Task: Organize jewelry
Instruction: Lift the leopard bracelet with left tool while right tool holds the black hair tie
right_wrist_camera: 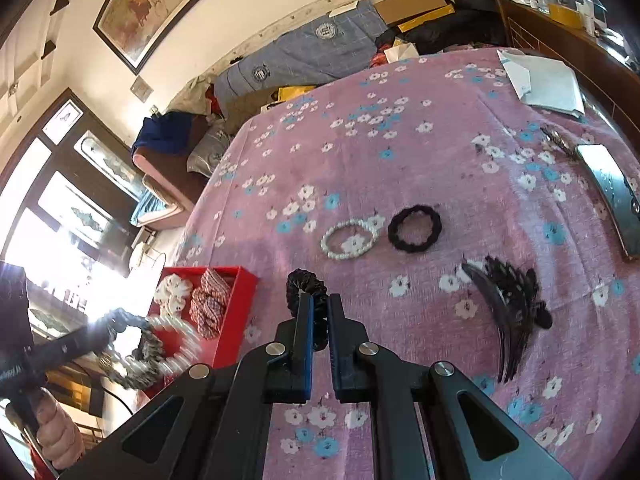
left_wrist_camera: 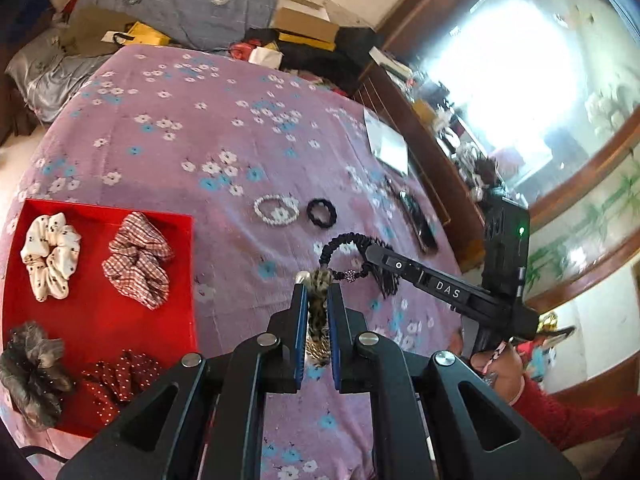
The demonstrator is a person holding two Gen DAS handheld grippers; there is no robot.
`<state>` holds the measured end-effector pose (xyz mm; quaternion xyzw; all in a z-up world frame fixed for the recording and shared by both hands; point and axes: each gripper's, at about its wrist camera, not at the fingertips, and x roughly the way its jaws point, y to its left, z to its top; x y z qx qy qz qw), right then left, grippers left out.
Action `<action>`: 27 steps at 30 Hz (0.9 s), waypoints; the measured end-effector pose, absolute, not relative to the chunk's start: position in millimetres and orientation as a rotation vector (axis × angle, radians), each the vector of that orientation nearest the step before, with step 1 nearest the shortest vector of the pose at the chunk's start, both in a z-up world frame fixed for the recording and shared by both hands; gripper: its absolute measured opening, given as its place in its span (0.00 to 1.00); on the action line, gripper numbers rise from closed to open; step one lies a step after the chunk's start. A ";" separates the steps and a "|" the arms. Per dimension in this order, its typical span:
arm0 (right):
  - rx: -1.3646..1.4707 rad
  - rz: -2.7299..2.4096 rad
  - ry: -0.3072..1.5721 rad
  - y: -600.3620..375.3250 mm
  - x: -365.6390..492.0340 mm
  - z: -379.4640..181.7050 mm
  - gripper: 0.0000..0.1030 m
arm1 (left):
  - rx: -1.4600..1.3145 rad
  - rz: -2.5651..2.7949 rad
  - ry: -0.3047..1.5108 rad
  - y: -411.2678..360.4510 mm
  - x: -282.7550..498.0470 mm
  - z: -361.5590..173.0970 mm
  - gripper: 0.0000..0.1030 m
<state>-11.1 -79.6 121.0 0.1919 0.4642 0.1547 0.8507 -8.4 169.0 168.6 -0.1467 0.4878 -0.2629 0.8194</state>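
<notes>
My left gripper (left_wrist_camera: 318, 286) is shut on a leopard-print hair tie (left_wrist_camera: 319, 280), held above the purple floral bedspread (left_wrist_camera: 224, 120). In the right wrist view the same gripper (right_wrist_camera: 110, 326) shows blurred at the left, with a hair tie of leopard fabric and pearly beads (right_wrist_camera: 160, 354) hanging from it. My right gripper (right_wrist_camera: 318, 298) is shut on a black ruffled hair tie (right_wrist_camera: 304, 282); the left wrist view shows it (left_wrist_camera: 370, 252) holding that black loop (left_wrist_camera: 340, 240) just right of my left fingers. A pearl bracelet (right_wrist_camera: 350, 238) and a black hair ring (right_wrist_camera: 414, 228) lie side by side beyond.
A red tray (left_wrist_camera: 100, 320) at the left holds several scrunchies, white, checked, brown and red dotted. A black feathered hair clip (right_wrist_camera: 508, 308) and a shiny dark bar (right_wrist_camera: 612, 196) lie at the right. White paper (right_wrist_camera: 548, 80) rests near the bed's far right edge. Clutter lines the headboard.
</notes>
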 end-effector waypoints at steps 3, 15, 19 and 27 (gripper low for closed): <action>0.415 0.309 0.994 -85.1 -15.1 114.4 0.08 | -0.319 -0.567 1.052 163.5 -6.3 162.0 0.12; 0.447 0.258 1.017 -112.0 -30.3 101.7 0.08 | -0.253 -0.552 1.210 124.1 -0.7 91.4 0.12; 0.458 0.245 1.036 -120.1 -36.3 95.2 0.08 | -0.224 -0.577 1.240 100.4 7.1 61.8 0.19; 0.470 0.236 1.049 -131.5 -44.8 90.6 0.08 | -0.156 -0.563 1.274 80.4 9.7 34.9 0.27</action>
